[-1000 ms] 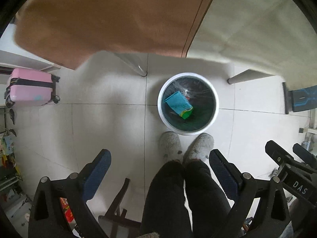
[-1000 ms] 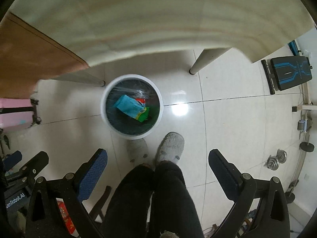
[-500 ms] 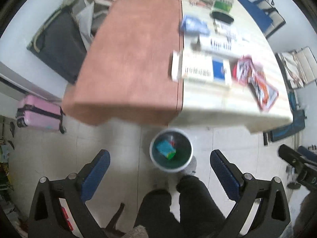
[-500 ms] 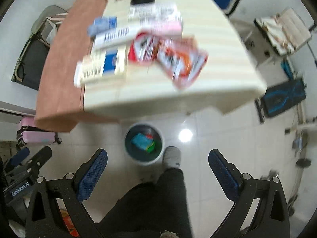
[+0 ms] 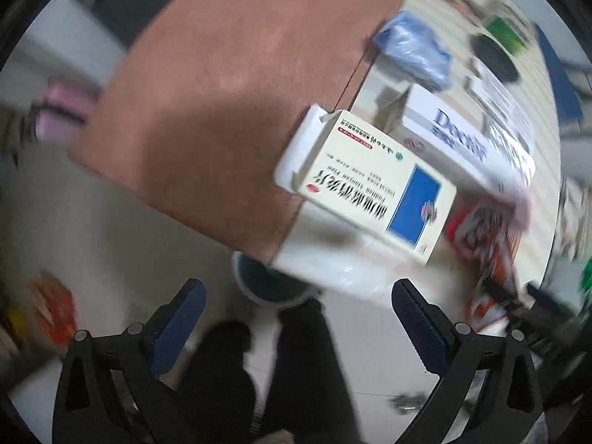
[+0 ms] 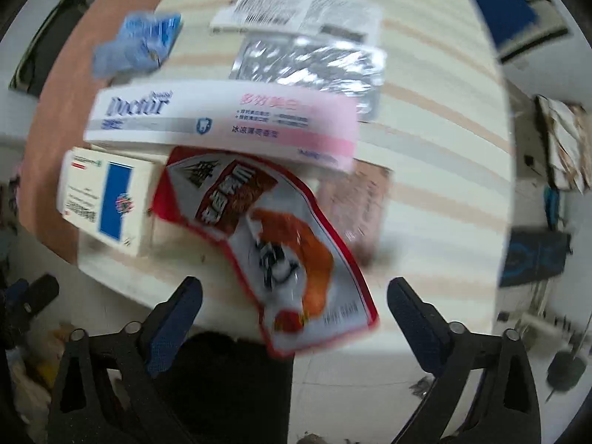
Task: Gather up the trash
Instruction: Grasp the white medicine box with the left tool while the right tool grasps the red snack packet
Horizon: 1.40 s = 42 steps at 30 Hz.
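Trash lies on the table near its front edge. A cream medicine box with a blue panel [image 5: 370,181] sits ahead of my open, empty left gripper [image 5: 296,310]; it also shows in the right wrist view [image 6: 107,199]. A red and white snack wrapper [image 6: 273,236] hangs over the table edge, just ahead of my open, empty right gripper [image 6: 292,307]. A long white and pink toothpaste box [image 6: 222,118] lies behind them. The white trash bin [image 5: 266,281] stands on the floor, mostly hidden under the table edge.
A blue crumpled packet [image 6: 140,44], a silver foil pack [image 6: 307,66] and a white printed packet [image 6: 296,11] lie farther back. A brown cloth [image 5: 229,103] covers the table's left part. The person's dark legs [image 5: 296,370] stand below. A dark bench [image 6: 536,255] stands on the floor at right.
Both grippers have risen from over the bin on the floor to table height and moved close to the table edge. The trash items now loom large. Both stay open.
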### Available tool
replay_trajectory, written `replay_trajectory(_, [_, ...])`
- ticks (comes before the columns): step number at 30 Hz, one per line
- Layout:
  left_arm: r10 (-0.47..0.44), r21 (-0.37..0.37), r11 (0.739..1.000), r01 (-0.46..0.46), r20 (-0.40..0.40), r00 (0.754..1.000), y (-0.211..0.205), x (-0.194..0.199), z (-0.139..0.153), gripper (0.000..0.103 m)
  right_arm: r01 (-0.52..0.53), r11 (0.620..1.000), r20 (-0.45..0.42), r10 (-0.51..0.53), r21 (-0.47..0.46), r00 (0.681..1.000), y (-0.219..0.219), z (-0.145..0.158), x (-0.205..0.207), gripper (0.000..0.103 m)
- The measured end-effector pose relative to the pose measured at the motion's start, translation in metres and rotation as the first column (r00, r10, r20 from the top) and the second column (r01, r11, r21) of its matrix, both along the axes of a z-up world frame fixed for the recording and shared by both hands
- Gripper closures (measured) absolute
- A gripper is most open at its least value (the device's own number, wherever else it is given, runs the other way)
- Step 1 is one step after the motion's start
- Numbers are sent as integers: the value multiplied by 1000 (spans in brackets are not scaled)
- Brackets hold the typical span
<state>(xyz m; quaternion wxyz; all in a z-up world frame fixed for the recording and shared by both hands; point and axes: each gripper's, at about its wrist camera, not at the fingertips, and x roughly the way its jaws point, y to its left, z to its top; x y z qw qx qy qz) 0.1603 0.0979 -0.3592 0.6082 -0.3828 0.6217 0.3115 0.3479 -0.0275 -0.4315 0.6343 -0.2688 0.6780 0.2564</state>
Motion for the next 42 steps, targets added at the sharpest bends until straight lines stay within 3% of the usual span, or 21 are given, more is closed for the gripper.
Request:
replay_trajectory(3, [150, -104, 983, -148, 9, 989, 12, 12, -22, 1, -59, 998, -41, 58, -14, 997, 11, -22, 8, 21])
replay_trajectory(4, [191, -138, 973, -188, 14, 981, 16, 14, -28, 1, -64, 998, -43, 64, -5, 997, 13, -24, 10, 20])
replay_trajectory(6, [289, -200, 939, -280, 15, 957, 24, 17, -41, 1, -75, 997, -25, 75, -7, 997, 17, -21, 11, 28])
replay_trajectory(8, [394, -260, 890, -375, 20, 919, 32, 20, -54, 1, -35, 999, -27, 35, 7, 999, 13, -18, 18, 37])
replay_trajectory(12, [503, -281, 830, -482, 3, 865, 41, 22, -68, 1, 57, 998, -20, -56, 31, 998, 2, -13, 32, 45])
replay_trajectory(16, [547, -234, 806, -543, -53, 835, 44, 22, -73, 1, 80, 996, -7, -79, 31, 997, -4, -12, 37, 45])
replay_trajectory(18, [523, -204, 826, -525, -68, 850, 42, 26, -72, 3, 81, 996, -13, -80, 36, 997, -5, -13, 39, 45])
replay_trajectory(20, [437, -142, 885, -443, -73, 897, 37, 36, -67, 13, 78, 996, -17, -77, 37, 997, -8, -15, 40, 45])
replay_trajectory(22, [271, -43, 961, -275, -77, 960, 31, 49, -59, 13, 75, 996, -21, -75, 40, 997, -8, -16, 38, 45])
replay_trajectory(24, [84, 12, 996, -83, -89, 992, 23, 56, -56, 13, 82, 995, -25, -81, 48, 996, -15, -17, 36, 47])
replay_trajectory(26, [-93, 58, 993, 99, -107, 990, 17, 56, -55, 13, 98, 994, -37, -96, 52, 995, -19, -21, 39, 48])
replay_trajectory(28, [-140, 61, 987, 147, -109, 984, 19, 50, -56, 13, 115, 991, -60, -111, 64, 992, -23, -23, 39, 47])
replay_trajectory(30, [-84, 8, 996, 85, -81, 993, 30, 37, -61, 13, 110, 992, -60, -106, 68, 993, -25, -28, 35, 44])
replay_trajectory(31, [-1, -42, 999, -2, -62, 998, 40, 25, -68, 15, 101, 993, -51, -98, 55, 994, -22, -30, 34, 44])
replay_trajectory(34, [126, -29, 991, -127, -29, 992, 59, 9, -65, 25, 62, 998, -4, -62, 16, 998, -14, -32, 26, 44])
replay_trajectory(35, [130, -25, 991, -131, -30, 991, 60, 7, -65, 26, 54, 999, 19, -54, 7, 998, -12, -33, 23, 47])
replay_trajectory(36, [115, -16, 993, -116, -27, 993, 58, 5, -64, 27, 53, 998, 33, -54, 19, 998, -13, -31, 21, 51])
replay_trajectory(38, [-1, 46, 999, 2, -28, 1000, 45, 2, -59, 28, 68, 997, 31, -70, 48, 997, -15, -29, 17, 55])
replay_trajectory(42, [-147, 129, 980, 153, -52, 988, 27, -3, -54, 28, 109, 991, 2, -110, 83, 994, -24, -25, 18, 56])
